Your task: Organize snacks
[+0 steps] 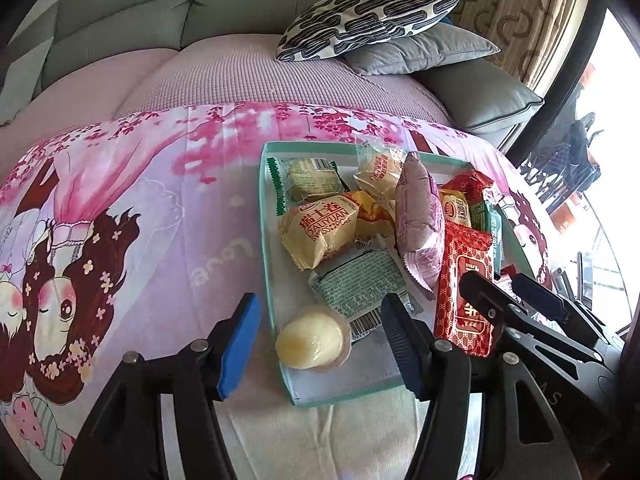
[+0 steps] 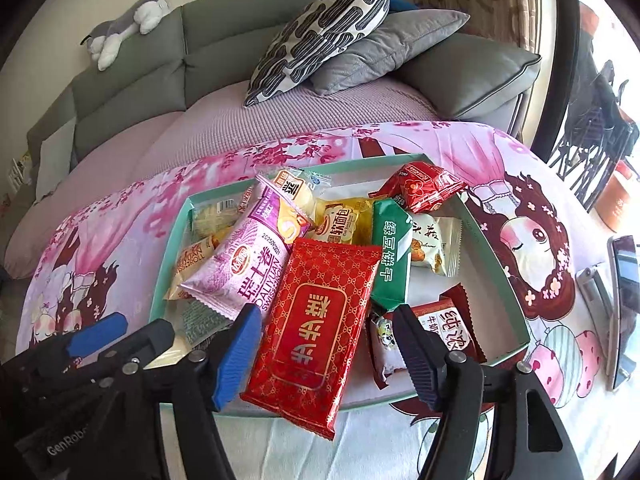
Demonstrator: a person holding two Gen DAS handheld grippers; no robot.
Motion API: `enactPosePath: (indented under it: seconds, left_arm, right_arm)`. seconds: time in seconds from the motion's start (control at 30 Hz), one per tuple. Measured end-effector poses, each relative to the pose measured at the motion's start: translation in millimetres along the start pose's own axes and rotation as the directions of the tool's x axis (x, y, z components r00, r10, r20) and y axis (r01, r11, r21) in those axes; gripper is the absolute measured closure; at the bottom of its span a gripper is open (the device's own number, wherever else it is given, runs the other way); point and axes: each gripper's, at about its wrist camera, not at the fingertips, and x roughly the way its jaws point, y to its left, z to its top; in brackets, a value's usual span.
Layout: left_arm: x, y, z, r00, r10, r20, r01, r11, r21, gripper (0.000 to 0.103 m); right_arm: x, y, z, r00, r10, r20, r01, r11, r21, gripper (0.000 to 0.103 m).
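Teal card walls frame the tray [image 1: 265, 240] in your left wrist view, and nearly every snack is already heaped inside it, which suggests the gathering is largely done. Your left gripper [image 1: 320, 344] hangs with its jaws wide apart and nothing between them but air; below the gap, the pale jelly cup [image 1: 313, 342] sits alone in the tray's near corner. From the cup, the tan Swiss roll pack [image 1: 318, 232] lies at 12 o'clock and the purple roll pack [image 1: 420, 224] at 1 o'clock, propped on its neighbours because the pile is crowded. At 3 o'clock the right gripper [image 1: 508, 300] hovers over the red gold-patterned packet [image 1: 464, 292].

In your right wrist view, that red gold-patterned packet [image 2: 316, 328] lies flat and slanted, its near end overhanging the tray [image 2: 500, 280] wall — it looks the likeliest piece to slip out. Your right gripper [image 2: 328, 352] straddles it with jaws spread, not pinching. From the packet, the purple roll pack [image 2: 248, 268] sits at 10 o'clock, the green mung-bean cake pack [image 2: 392, 260] at 2 o'clock, and the left gripper [image 2: 120, 340] at 9 o'clock. A phone [image 2: 624, 300] rests on the cartoon cloth [image 2: 520, 200], well apart at 3 o'clock.
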Motion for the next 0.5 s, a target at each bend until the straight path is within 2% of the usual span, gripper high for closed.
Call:
enactPosePath:
  seconds: [0.07,0.27,0.37,0.5]
  left_arm:
    - [-4.8,3.4,-1.7,0.999,0.039,0.016,-0.039,0.999,0.001,0.028]
    - [-17.4,20.3,-12.9,0.991,0.121,0.051,-0.12,0.992,-0.024,0.01]
    - [-22.8,28.9,-20.8,0.982,0.172,0.078,-0.169,0.985,-0.042,0.002]
    - [-25.3,36.5,-32.2,0.982,0.176,0.067,-0.172,0.983,-0.063,0.002]
  right_arm:
    - [-3.4,1.5,-3.0,1.0,-0.004,0.004,0.005,1.0,-0.014,0.026]
    - [-15.7,0.9,-12.1,0.999,-0.031,0.041,0.032,0.999,-0.021,0.0]
    - [-19.9,1.3,-20.3,0.999,-0.013,0.042,0.015,1.0,-0.027,0.0]
    - [-23.1,5.2,-31.3,0.999,-0.01,0.034,0.011,0.999,-0.048,0.0]
